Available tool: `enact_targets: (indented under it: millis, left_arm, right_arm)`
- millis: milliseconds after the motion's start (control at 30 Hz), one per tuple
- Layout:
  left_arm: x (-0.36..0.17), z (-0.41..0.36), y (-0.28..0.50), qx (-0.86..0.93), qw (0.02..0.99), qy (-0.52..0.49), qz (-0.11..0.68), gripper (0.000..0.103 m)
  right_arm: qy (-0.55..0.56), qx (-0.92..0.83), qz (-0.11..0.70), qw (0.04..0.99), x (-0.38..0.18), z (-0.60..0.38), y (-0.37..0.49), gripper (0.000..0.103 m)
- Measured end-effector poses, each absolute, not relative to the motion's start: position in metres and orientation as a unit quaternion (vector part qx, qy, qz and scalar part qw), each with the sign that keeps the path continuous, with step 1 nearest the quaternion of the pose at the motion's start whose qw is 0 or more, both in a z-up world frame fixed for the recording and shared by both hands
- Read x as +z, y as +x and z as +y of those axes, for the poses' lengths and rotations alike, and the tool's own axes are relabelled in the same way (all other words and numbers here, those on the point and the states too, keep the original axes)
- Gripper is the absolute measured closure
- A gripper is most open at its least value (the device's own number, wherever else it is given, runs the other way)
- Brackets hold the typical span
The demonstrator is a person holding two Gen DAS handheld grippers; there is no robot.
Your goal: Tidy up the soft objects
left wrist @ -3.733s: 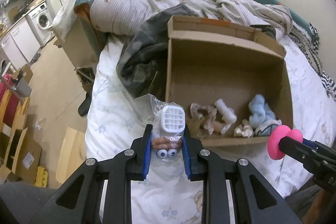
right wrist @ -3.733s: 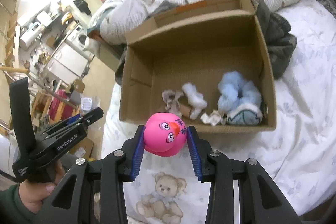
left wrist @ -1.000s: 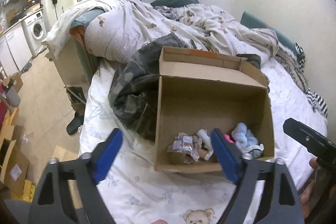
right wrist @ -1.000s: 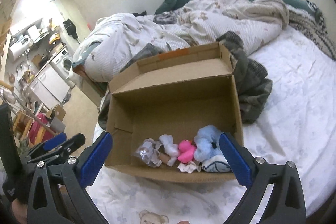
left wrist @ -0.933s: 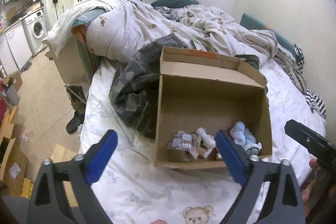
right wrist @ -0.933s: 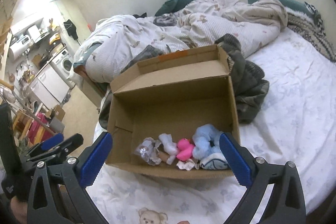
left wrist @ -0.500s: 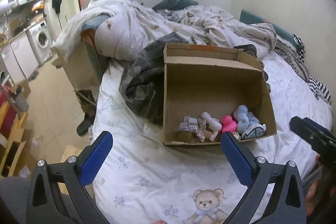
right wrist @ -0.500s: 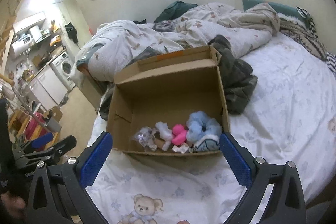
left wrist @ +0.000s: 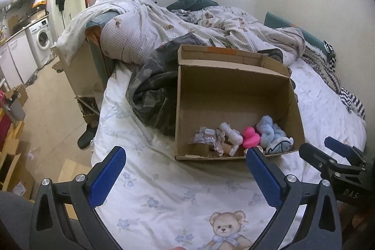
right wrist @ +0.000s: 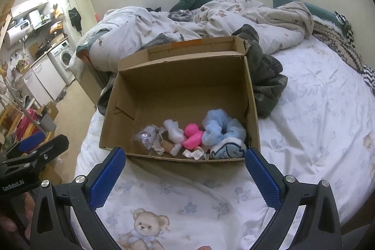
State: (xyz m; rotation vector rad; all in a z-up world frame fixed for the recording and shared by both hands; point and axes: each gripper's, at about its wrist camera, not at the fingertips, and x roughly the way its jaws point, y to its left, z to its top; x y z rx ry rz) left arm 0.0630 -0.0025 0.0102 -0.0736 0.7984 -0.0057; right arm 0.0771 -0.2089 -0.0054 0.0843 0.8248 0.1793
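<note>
Left gripper [left wrist: 185, 176] and right gripper [right wrist: 184, 176] both spread wide, empty – just short of box [right wrist: 250, 109]. Duck [right wrist: 193, 134], scrunchie [right wrist: 216, 127] at box front wall – light, squashy; pinch mid-body.

The right gripper [right wrist: 185, 170] stands wide open and empty before the cardboard box [right wrist: 252, 95], where the pink duck [right wrist: 192, 135] lies beside the blue scrunchie [right wrist: 219, 127].
</note>
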Motion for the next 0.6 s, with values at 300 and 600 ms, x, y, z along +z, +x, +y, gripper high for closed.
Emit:
enact_targets:
  millis: [300, 600]
  left_arm:
    - [0.007, 0.0014, 0.0649, -0.005, 0.916, -0.049, 0.399, 0.001]
    - [0.0055, 0.001, 0.0648, -0.007, 0.915, -0.048, 0.401, 0.001]
  right_arm:
    - [0.03, 0.077, 0.397, 0.914, -0.0058, -0.2087, 0.0769, 0.0]
    - [0.032, 0.069, 0.397, 0.915, -0.0043, -0.2119, 0.0765, 0.0]
